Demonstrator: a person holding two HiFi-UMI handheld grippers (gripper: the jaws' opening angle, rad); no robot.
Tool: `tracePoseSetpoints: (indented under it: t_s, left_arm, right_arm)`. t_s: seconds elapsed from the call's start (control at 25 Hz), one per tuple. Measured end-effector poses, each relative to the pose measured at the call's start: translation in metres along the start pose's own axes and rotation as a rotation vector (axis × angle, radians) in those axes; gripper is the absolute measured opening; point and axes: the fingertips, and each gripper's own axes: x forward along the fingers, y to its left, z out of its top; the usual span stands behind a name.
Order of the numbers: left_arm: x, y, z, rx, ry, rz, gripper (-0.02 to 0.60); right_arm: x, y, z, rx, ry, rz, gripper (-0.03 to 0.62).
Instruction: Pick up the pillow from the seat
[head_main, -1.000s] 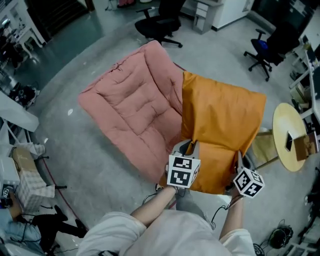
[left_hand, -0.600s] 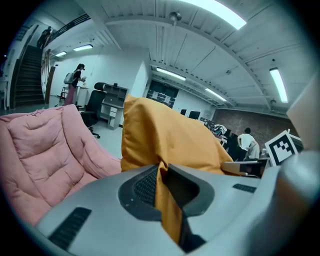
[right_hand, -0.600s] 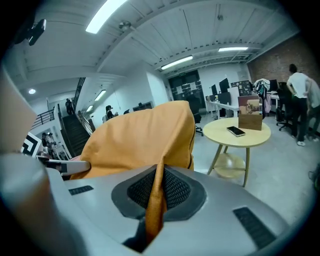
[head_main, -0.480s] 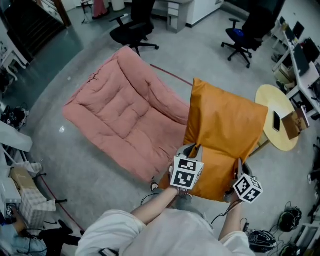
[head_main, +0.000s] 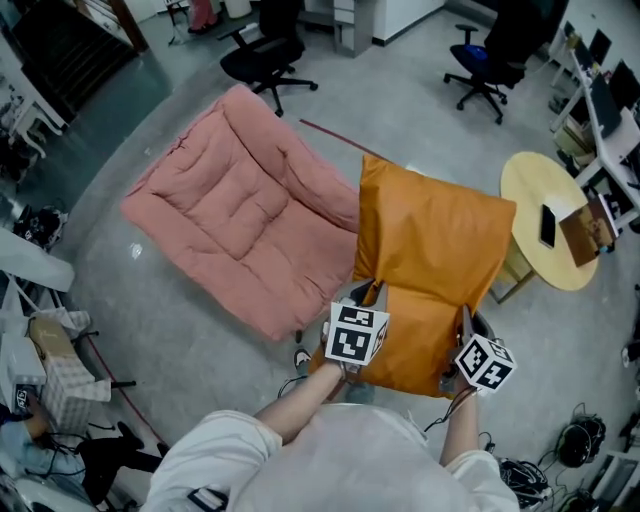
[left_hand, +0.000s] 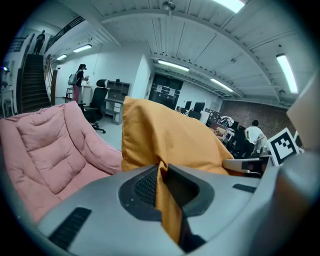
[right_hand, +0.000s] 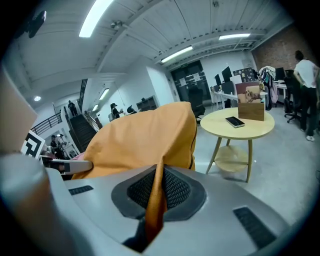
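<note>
I have the left gripper (head_main: 366, 292) and the right gripper (head_main: 466, 316) each clenched on a fold of the orange pillow (head_main: 435, 235), one near each corner, apparently to share its weight, holding it up beside the pink seat (head_main: 235, 205).

Bright, even light from ceiling strip lamps (right_hand: 98, 17), glaring white. Shadows soft on floor (head_main: 180, 310). Head view sharp, edges bowed. Gripper views fisheye, black corners; pillow (left_hand: 170, 145) fabric nearest lens soft.
</note>
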Motion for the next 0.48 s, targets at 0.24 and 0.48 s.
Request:
tracePoseSetpoints:
  t_s: [0.24,0.48]
  left_arm:
    - [-0.003,0.008,0.002,-0.022,-0.007,0.048,0.034]
    - [-0.007,0.016,0.004,-0.023,-0.017,0.057,0.034]
  right_arm:
    - [0.011,0.006,0.004,-0.016,0.016,0.052,0.038]
    - [0.015,0.014,0.005,-0.030,0.013,0.056,0.037]
